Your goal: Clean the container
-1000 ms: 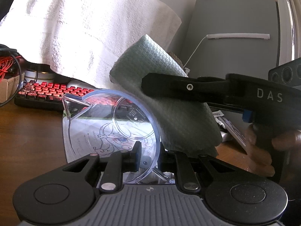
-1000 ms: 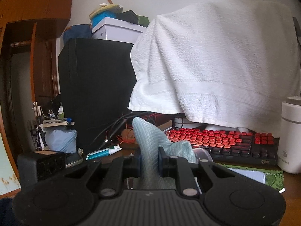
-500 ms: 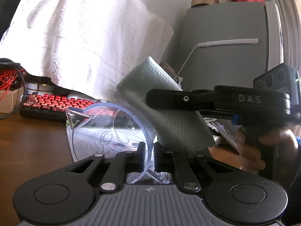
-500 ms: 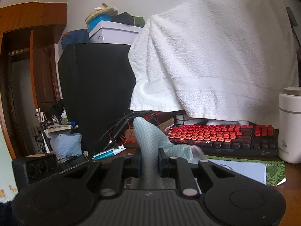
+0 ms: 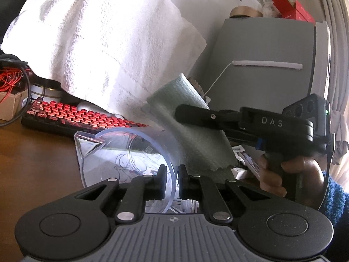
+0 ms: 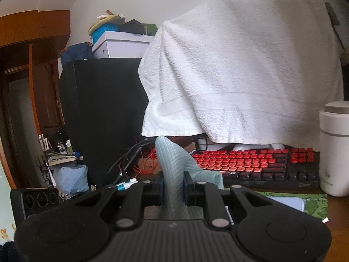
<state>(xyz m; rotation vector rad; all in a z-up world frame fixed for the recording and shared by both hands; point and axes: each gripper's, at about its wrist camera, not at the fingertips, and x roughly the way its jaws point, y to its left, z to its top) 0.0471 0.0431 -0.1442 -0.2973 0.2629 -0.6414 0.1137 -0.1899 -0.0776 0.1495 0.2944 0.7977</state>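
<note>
Held: my left tool point(image 5: 171, 180) nipped onto the clear container point(image 5: 122, 152) rim, steadying it tilted for wiping; my right tool point(image 6: 173, 185) clamped on the grey-green cloth point(image 5: 192, 131), just right of it.

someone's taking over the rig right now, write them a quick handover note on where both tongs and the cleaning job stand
Left tongs: shut on the rim of the clear plastic measuring jug, held tipped with its spout to the left above the brown wooden desk.
Right tongs: shut on the grey-green waffle-weave cloth, which hangs just right of the jug's mouth, outside it.
Done: both items gripped and brought together.
Left: push the cloth into the jug, wipe the inside, then set both down. How clean the jug is cannot be judged here.
</note>
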